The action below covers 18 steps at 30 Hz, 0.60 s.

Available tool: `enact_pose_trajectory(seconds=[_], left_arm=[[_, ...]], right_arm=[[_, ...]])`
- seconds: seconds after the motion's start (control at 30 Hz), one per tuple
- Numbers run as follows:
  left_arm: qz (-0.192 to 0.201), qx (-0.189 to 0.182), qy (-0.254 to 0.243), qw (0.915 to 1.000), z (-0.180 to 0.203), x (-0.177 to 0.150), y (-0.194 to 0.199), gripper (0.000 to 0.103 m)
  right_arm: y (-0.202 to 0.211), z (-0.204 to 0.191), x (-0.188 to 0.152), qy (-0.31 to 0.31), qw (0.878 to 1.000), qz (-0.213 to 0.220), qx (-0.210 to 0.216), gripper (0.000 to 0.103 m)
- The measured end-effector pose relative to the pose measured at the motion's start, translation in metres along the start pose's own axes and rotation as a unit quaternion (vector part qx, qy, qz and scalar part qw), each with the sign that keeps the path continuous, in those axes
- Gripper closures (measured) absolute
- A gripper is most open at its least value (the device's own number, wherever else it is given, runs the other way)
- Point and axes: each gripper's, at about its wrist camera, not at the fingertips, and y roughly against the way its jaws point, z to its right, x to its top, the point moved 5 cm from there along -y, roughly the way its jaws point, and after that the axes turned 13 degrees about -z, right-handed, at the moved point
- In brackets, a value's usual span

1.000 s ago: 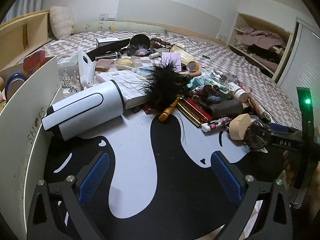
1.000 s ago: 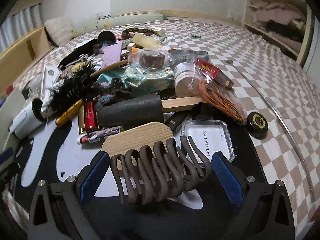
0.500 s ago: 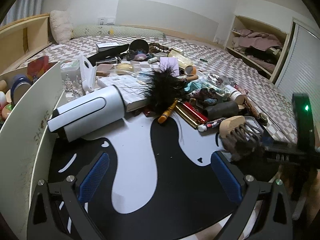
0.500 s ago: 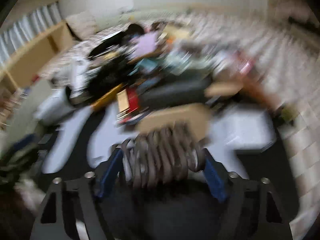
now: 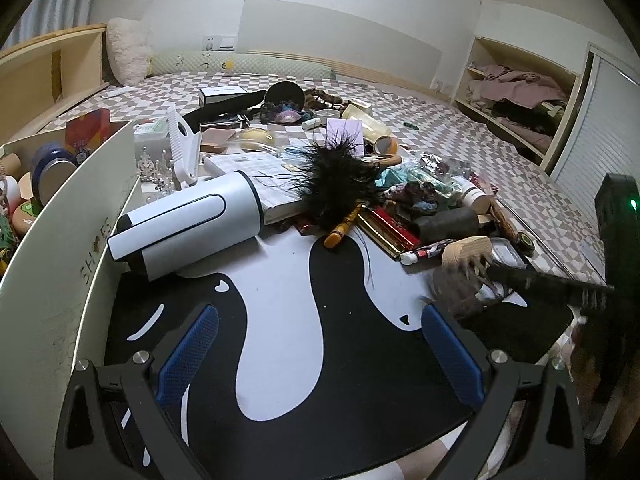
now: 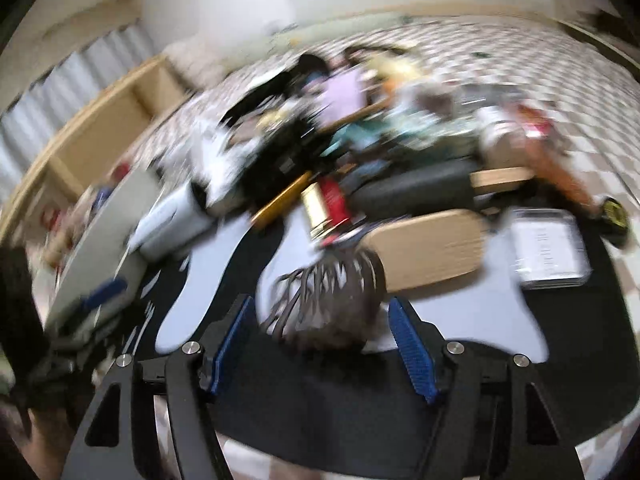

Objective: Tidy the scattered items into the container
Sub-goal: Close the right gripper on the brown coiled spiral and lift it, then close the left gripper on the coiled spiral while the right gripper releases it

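My right gripper (image 6: 320, 332) is shut on a brown claw hair clip (image 6: 332, 300) and holds it above the black and white mat (image 6: 440, 320); the view is blurred. In the left wrist view the clip (image 5: 460, 284) shows at the right, held by the right gripper's dark fingers (image 5: 552, 284). My left gripper (image 5: 316, 356) is open and empty over the mat (image 5: 280, 340). The white box container (image 5: 68, 240) stands at the left with several items inside. A pile of scattered items (image 5: 360, 200) lies behind the mat.
A white cylindrical device (image 5: 188, 224) lies beside the box. A black feather tool (image 5: 340, 184), a wooden brush (image 6: 432, 248), a clear plastic case (image 6: 548, 252) and a dark roller (image 6: 416, 192) lie at the mat's far edge. Shelves (image 5: 520, 108) stand at the right.
My right gripper closed on the hair clip, lifted it off the mat and is swinging left. My left gripper has stayed open and almost still.
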Motion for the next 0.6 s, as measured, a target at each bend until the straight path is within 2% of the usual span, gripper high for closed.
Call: enact_pose_trajectory(seconds=[0.03,0.13,0.2,0.33,0.4,0.43,0.5,0.6], left_arm=[[-0.001,-0.001,0.000,1.0000,0.000,0.000,0.000,0.001],[-0.003,-0.002,-0.001,1.0000,0.001,0.000,-0.002,0.001],[-0.003,-0.002,-0.003,1.0000,0.003,0.000,-0.002,0.001],[-0.003,-0.004,-0.007,1.0000,0.006,-0.001,-0.003,0.001],[-0.004,0.000,-0.009,0.9999,0.007,-0.001,-0.004,0.001],[-0.004,0.001,-0.010,0.9999,0.007,-0.001,-0.004,0.001],[-0.006,0.001,-0.012,0.9999,0.007,-0.002,-0.004,0.001],[-0.008,0.001,-0.014,0.9999,0.007,-0.004,-0.005,0.001]], right_arm=[[0.002,0.010,0.003,-0.023,1.000,0.007,0.002,0.047],[-0.009,0.036,0.010,-0.097,0.993,-0.006,0.064,0.048],[-0.021,0.044,0.010,-0.117,0.990,-0.019,0.076,0.048],[-0.042,0.038,0.009,-0.113,0.989,-0.034,0.089,0.051],[-0.047,0.025,0.011,-0.100,0.988,-0.039,0.112,0.056],[-0.049,0.019,0.012,-0.092,0.987,-0.041,0.123,0.063],[-0.052,0.002,0.013,-0.065,0.991,-0.041,0.113,0.063],[-0.058,-0.016,0.008,-0.048,0.989,-0.054,0.132,0.063]])
